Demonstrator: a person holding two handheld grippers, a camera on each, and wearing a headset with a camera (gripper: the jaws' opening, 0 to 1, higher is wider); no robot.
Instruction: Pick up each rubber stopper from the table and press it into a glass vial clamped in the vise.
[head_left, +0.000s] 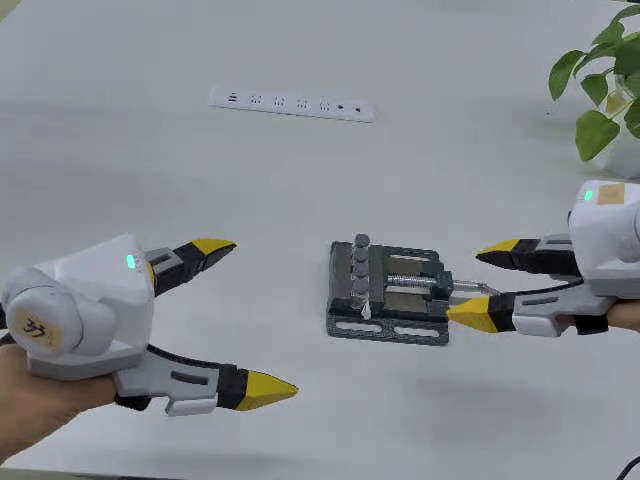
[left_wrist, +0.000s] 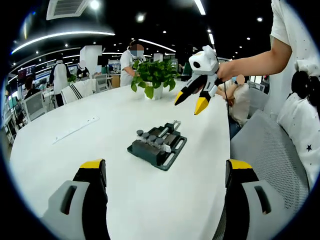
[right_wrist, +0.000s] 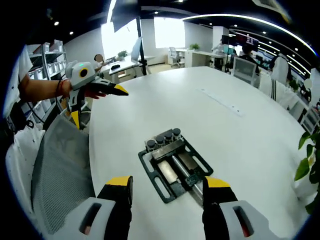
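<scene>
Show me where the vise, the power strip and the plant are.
vise (head_left: 398, 296), head view, on its dark middle block.
power strip (head_left: 290, 102), head view, middle of its white top.
plant (head_left: 597, 132), head view, on a lower green leaf.

White table (head_left: 150, 170) bearing a vise (head_left: 400, 329), a power strip (head_left: 290, 102), seemingly a potted plant (head_left: 597, 132)

The left gripper (head_left: 260, 315) has a white, angular shell with a rounded end, where a tan sticker (head_left: 38, 328) carries a handwritten mark. A small green light (head_left: 130, 262) glows on the shell. Its two jaws are grey with dark slots, then black, and end in pointed yellow tips. The right gripper (head_left: 465, 284) has the same build, with a second light (head_left: 588, 196) and a second sticker (head_left: 611, 193). A thin black cable (head_left: 540, 291) runs along it. The person wears a white short-sleeved top (left_wrist: 292, 30) with small dark marks.
</scene>
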